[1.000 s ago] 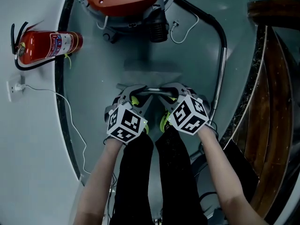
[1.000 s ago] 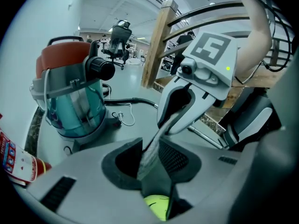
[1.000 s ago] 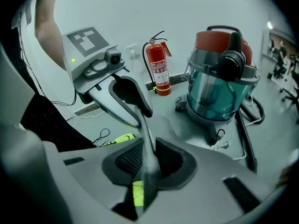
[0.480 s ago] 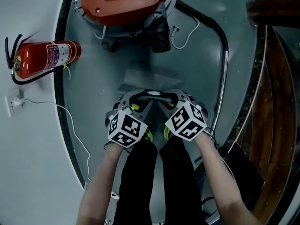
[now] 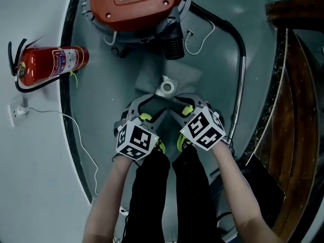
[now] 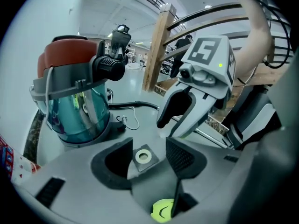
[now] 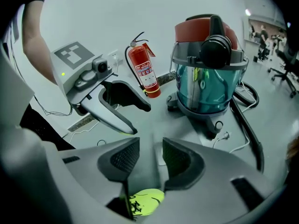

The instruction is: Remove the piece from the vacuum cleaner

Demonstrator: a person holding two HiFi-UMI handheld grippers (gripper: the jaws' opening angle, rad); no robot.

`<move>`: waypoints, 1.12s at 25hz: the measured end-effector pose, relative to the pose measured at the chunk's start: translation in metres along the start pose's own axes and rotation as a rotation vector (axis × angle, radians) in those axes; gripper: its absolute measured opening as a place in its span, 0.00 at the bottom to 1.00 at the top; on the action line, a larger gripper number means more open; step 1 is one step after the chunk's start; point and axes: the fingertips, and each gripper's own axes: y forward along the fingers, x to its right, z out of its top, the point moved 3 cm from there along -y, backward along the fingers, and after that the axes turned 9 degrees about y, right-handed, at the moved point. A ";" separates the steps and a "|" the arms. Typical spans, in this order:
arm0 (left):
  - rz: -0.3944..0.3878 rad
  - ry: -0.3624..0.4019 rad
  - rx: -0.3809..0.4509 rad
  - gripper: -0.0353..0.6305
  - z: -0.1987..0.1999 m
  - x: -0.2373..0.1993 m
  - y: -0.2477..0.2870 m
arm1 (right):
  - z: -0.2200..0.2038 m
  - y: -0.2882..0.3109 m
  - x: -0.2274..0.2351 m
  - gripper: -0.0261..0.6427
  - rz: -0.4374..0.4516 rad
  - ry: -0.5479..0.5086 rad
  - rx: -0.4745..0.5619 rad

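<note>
The piece, a flat grey square pad with a white ring [image 5: 166,88], lies on the floor just ahead of both grippers. It is free of the red-topped vacuum cleaner [image 5: 135,3] with its teal tank [image 6: 74,107]. My left gripper [image 5: 143,103] and right gripper [image 5: 183,102] hover side by side right behind it. Both have just been opening and neither presses on anything. The left gripper view shows the ringed piece [image 6: 143,156] on the floor beyond that gripper's [image 6: 148,148] spread jaws. In the right gripper view, only floor shows between that gripper's [image 7: 150,148] jaws.
A red fire extinguisher [image 5: 48,65] lies on the floor at the left by a wall socket and white cable [image 5: 20,110]. The vacuum's black hose and metal wand [image 5: 240,70] curve down the right side. A wooden railing [image 5: 296,85] stands at the far right. The person's dark legs are below.
Both grippers were shut on a dark edge of the piece, held between them. Their jaws have spread and the piece now lies flat on the floor, ring up.
</note>
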 end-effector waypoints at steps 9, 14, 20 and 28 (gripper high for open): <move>0.017 -0.060 0.013 0.38 0.014 -0.008 -0.010 | 0.005 -0.021 0.005 0.27 0.007 0.053 0.004; 0.006 -0.066 0.014 0.38 0.034 -0.011 -0.025 | 0.010 -0.041 0.002 0.27 0.026 0.136 0.017; -0.002 -0.054 0.050 0.25 0.075 -0.012 -0.050 | 0.030 -0.075 -0.007 0.27 0.019 0.143 0.029; 0.020 -0.062 0.066 0.11 0.117 -0.007 -0.094 | 0.052 -0.126 -0.027 0.26 0.035 0.141 0.020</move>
